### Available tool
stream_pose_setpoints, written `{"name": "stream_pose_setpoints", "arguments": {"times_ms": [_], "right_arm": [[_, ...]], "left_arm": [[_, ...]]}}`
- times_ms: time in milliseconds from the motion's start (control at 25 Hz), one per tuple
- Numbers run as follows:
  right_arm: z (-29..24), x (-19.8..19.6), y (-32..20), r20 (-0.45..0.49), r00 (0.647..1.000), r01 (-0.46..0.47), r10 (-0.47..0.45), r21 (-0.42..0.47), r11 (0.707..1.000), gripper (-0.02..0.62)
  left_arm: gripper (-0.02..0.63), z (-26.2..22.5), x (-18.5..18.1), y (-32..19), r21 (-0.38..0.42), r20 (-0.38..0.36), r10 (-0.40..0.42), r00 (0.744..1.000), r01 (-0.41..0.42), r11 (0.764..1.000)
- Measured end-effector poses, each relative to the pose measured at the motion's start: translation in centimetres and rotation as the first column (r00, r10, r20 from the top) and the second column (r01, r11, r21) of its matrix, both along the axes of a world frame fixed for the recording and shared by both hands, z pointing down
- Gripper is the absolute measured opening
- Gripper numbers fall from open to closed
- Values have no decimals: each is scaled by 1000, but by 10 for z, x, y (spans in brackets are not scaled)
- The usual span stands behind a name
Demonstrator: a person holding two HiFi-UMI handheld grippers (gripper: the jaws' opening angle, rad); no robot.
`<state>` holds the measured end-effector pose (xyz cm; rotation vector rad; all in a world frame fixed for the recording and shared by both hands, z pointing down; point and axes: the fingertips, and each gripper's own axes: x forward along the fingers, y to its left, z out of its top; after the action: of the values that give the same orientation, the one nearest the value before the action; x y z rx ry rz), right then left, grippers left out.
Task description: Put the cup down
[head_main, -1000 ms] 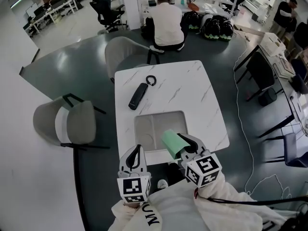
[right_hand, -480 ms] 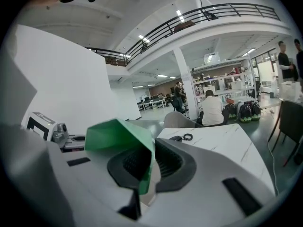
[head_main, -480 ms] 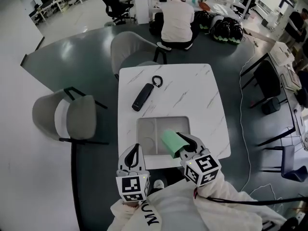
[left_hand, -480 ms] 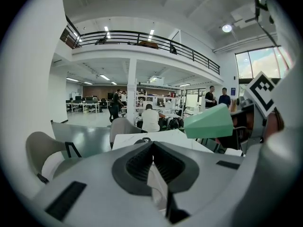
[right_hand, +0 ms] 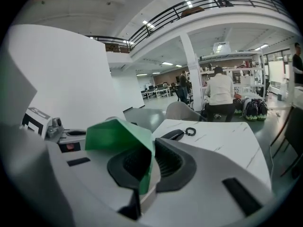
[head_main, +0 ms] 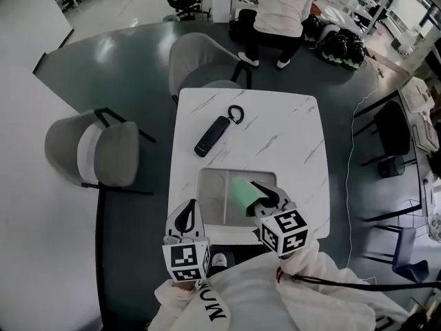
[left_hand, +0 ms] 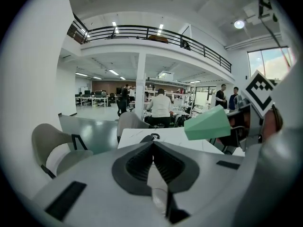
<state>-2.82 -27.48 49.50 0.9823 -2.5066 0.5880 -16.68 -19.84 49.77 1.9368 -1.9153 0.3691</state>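
Right gripper [head_main: 266, 193] clamped on the green cup [head_main: 242, 195]; left gripper [head_main: 187, 214] closed on nothing.
Right jaws nearly together, pinching the cup wall, cup lying sideways with its body sticking out toward 10 o'clock, over the right half of the grey tray [head_main: 207, 182]; contact with the tray can't be judged. Left jaws pressed together, at the tray's 7 o'clock corner. Tray sits on the near edge of the white marble table [head_main: 282, 133]; black remote [head_main: 212, 136] at its 12 o'clock.

Green cup [head_main: 242, 196], tilted, wall pinched in R gripper [head_main: 260, 196], over tray [head_main: 213, 176].
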Motion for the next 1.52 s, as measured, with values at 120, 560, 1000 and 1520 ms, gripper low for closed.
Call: {"name": "stream_pose_setpoints", "arguments": {"times_ms": [120,560,1000,1520], "right_arm": [[10,-9,-11,-34,999,31,-31,-9,999,20],[62,-50,-32,-195,949,233,-249,-102,967,20],[107,-75,-36,-277,885,329,-374,-198,923,20],[167,-105,-30,-417,698,494,-582,-307,813,20]], "left_arm": [[11,8,-7,-4,-14,-11,-30,999,30,999],[11,40,-27,-17,-37,6,-89,996,89,995],[11,77,-36,-21,-116,-13,-126,992,124,986],[11,116,-39,-28,-202,-49,-159,986,147,968]]}}
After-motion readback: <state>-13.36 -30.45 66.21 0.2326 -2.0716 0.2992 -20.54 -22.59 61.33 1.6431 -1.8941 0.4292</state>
